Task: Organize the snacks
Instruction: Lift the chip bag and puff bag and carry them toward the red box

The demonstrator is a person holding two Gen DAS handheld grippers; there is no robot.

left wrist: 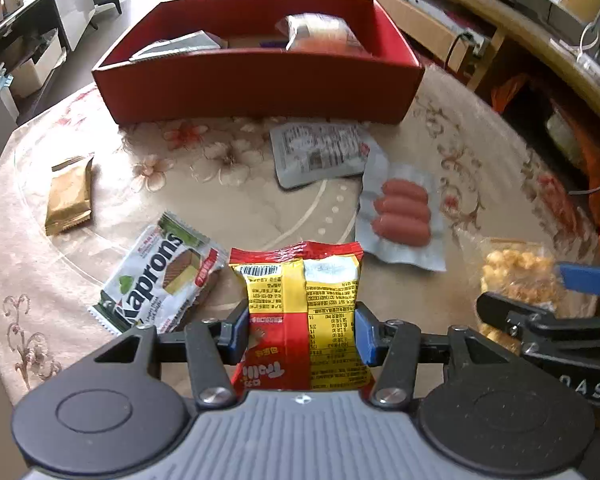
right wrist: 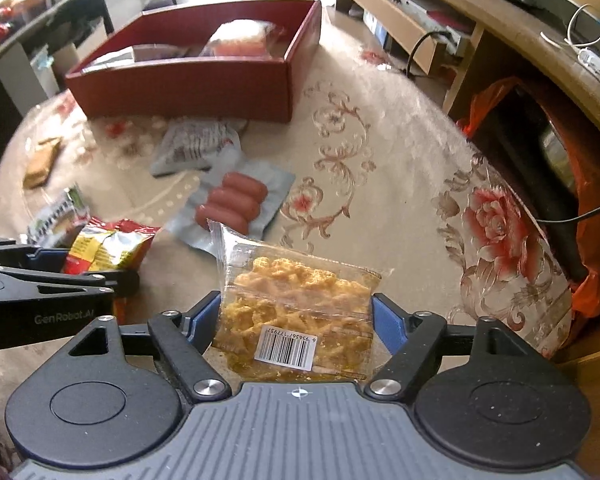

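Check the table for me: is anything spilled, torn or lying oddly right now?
Nothing spilled or torn that I can see. The silver packet lies print-side up, its corner overlapping the sausage pack. The left gripper holds the red-yellow bag; the right gripper holds the clear snack bag.

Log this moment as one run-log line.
left gripper: shut on red-yellow packet | right gripper: shut on clear snack bag | red box: partly filled
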